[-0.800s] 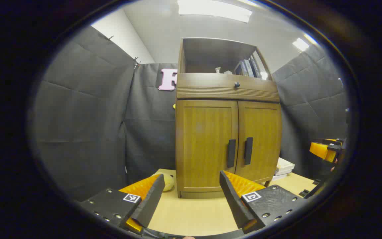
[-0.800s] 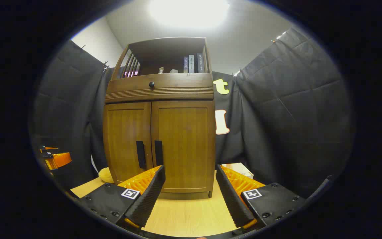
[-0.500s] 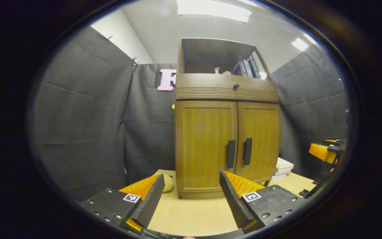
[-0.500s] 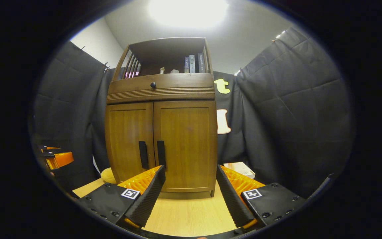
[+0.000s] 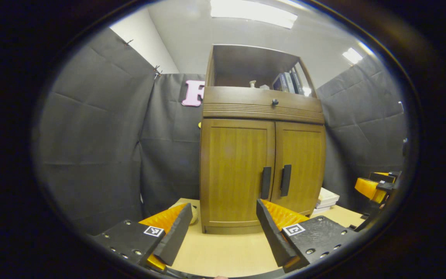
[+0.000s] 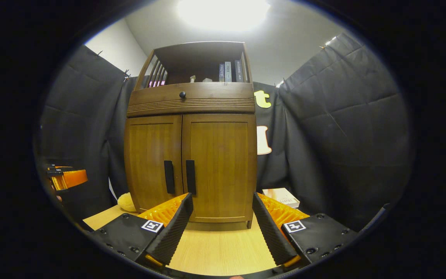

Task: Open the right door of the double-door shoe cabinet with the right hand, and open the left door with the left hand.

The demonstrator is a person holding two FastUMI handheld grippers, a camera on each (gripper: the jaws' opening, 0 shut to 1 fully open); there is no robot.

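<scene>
Both doors of the shoe cabinet (image 6: 192, 155) on the table (image 6: 215, 252) stand closed; the right gripper (image 6: 223, 224), fingers apart and empty, should straddle the right door handle (image 6: 190, 177) squarely before closing; the left gripper (image 5: 223, 228) likewise waits spread.

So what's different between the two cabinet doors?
In the right gripper view, the left door looks narrower than the right door. The left door's black handle sits at its right edge, the right door's at its left edge. Both are brown wood and shut.
</scene>
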